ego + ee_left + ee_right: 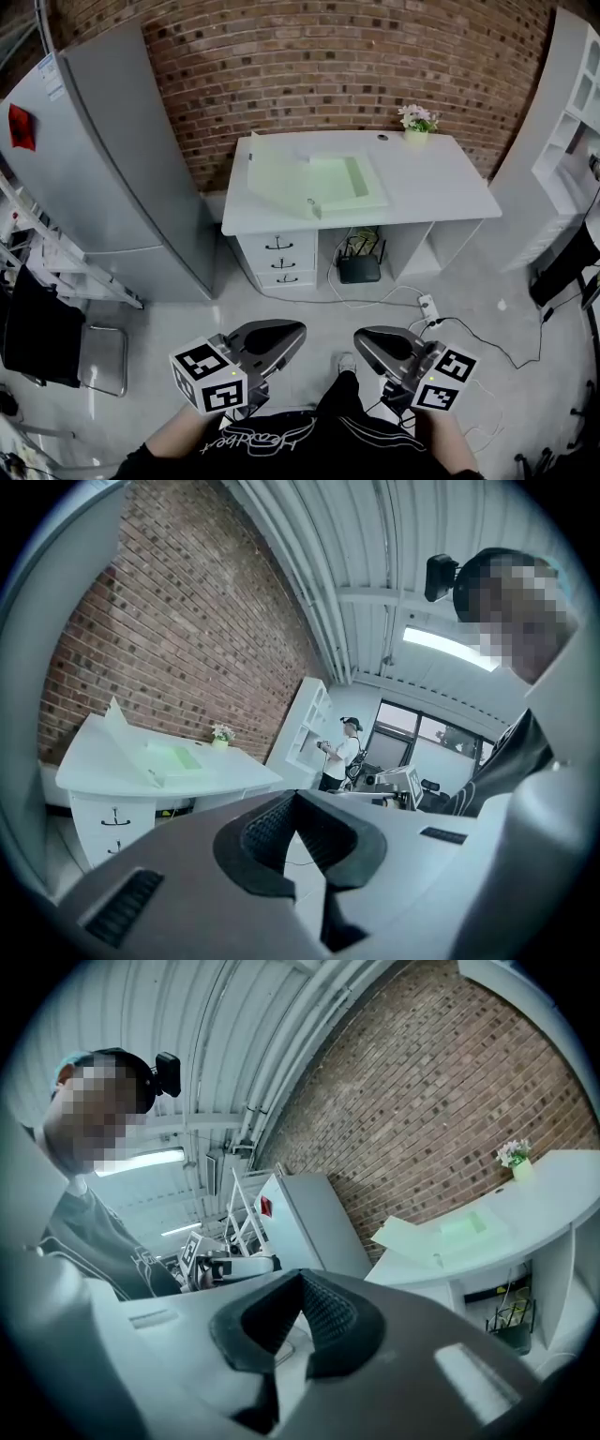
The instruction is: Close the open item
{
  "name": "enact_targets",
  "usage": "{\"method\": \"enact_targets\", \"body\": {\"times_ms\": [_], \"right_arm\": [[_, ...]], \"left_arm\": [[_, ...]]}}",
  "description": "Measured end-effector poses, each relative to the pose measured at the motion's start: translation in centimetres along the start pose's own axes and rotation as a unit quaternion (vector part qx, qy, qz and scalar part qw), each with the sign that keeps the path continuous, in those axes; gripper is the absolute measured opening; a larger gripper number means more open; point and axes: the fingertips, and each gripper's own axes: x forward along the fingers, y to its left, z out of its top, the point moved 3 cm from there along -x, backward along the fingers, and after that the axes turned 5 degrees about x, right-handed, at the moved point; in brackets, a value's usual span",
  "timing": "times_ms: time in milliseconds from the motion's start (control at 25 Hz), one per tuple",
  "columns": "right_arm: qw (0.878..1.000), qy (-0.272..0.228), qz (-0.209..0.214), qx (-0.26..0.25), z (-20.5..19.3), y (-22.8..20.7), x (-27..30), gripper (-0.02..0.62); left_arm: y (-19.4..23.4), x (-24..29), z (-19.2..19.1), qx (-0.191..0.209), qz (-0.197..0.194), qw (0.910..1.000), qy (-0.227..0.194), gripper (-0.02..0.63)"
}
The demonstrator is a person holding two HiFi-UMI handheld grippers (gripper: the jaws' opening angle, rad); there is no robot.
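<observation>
A pale green box [342, 182] lies open on the white desk [441, 183], far ahead of me, with its lid [277, 169] raised and leaning to the left. The same box shows small in the left gripper view [173, 757] and the right gripper view [469, 1226]. My left gripper [296, 331] and right gripper [362, 338] are held low, close to my body and well short of the desk. Each has its jaws meeting at the tips with nothing between them, as seen for the left gripper [295, 795] and the right gripper [300, 1275].
A grey fridge [122, 159] stands left of the desk, and a white shelf unit [572, 94] stands to the right. The desk has drawers [278, 259], a flower pot [416, 122] and a router [359, 268] underneath. Cables and a power strip [429, 307] lie on the floor. A black chair [47, 337] is at left.
</observation>
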Motion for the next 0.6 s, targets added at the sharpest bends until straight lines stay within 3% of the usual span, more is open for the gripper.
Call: {"method": "enact_targets", "body": {"times_ms": [200,600], "right_arm": [[1.0,0.002,0.002,0.02,0.2,-2.0,0.0,0.003],[1.0,-0.001,0.001,0.029,4.8,-9.0,-0.1,0.003]], "left_arm": [[1.3,1.6,-0.6,-0.016,0.004,0.9998,0.014,0.003],[4.5,8.7,1.9,-0.021,-0.001,0.9995,0.023,0.003]]}}
